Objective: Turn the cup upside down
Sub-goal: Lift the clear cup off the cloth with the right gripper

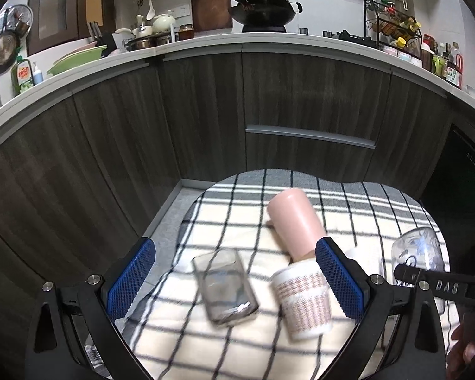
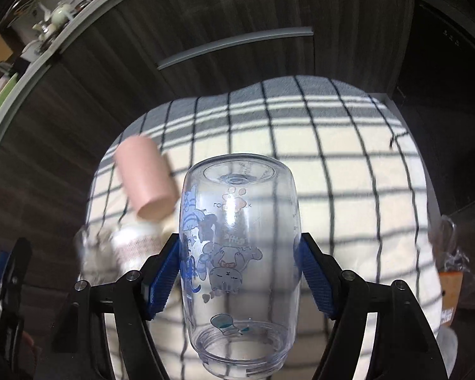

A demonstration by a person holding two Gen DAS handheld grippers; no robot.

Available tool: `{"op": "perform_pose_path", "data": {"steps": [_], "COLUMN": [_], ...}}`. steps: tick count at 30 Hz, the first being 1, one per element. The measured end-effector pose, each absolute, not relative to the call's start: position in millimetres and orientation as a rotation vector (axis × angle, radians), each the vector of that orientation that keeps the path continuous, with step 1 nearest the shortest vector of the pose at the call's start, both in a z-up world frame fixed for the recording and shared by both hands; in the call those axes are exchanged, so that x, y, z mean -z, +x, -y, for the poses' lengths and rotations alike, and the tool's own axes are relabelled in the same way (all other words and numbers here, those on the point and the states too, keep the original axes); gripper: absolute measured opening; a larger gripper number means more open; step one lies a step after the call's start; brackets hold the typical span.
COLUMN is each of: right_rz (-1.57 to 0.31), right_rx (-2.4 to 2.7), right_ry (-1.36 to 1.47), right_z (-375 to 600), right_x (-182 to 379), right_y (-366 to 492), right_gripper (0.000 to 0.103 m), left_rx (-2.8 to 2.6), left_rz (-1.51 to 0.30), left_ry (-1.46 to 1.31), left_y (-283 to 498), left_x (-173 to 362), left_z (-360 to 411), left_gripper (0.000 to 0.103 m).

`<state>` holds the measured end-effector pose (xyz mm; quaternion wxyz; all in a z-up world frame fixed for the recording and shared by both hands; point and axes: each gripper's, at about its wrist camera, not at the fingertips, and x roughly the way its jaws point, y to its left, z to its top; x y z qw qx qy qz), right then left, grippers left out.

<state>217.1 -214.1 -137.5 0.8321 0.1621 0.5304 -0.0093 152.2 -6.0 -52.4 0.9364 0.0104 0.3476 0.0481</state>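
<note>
A: Start at the left. What is the left gripper (image 1: 236, 281) doing?

B: Its blue pads stand spread wide with nothing between them. It hangs over the checked cloth (image 1: 380, 218), above a clear glass tumbler (image 1: 224, 288) lying on its side.

A: And just right of that tumbler?

B: A patterned paper cup (image 1: 302, 304), also on its side, mouth toward the camera. Behind it lies a pink cup (image 1: 296, 221), tilted away; the two look close, though whether they touch I cannot tell.

A: Where is the cup for the task?

B: The clear printed cup (image 2: 239, 253) sits in the right gripper (image 2: 239, 269), pinched across its body by both blue pads. Its base points away from the wrist camera and its threaded mouth points back toward it. In the left view it shows at the far right edge, raised above the cloth.

A: Anything further right?

B: A crinkled clear bag (image 2: 452, 262) at the cloth's edge, with something orange inside; it is blurred.
</note>
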Motion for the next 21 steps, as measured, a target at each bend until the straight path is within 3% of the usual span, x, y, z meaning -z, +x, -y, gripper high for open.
{"op": "perform_pose_path", "data": {"steps": [21], "right_rz": [-1.303], "right_rx": [-0.083], "right_ry": [0.332], "right_z": [120], "right_x": [203], "right_y": [119], "right_gripper": [0.072], "left_rx": [-0.174], "left_rz": [-0.792], "left_ry": [0.024], "left_y": [53], "left_x": [90], "left_z": [-64], "left_gripper": [0.103]}}
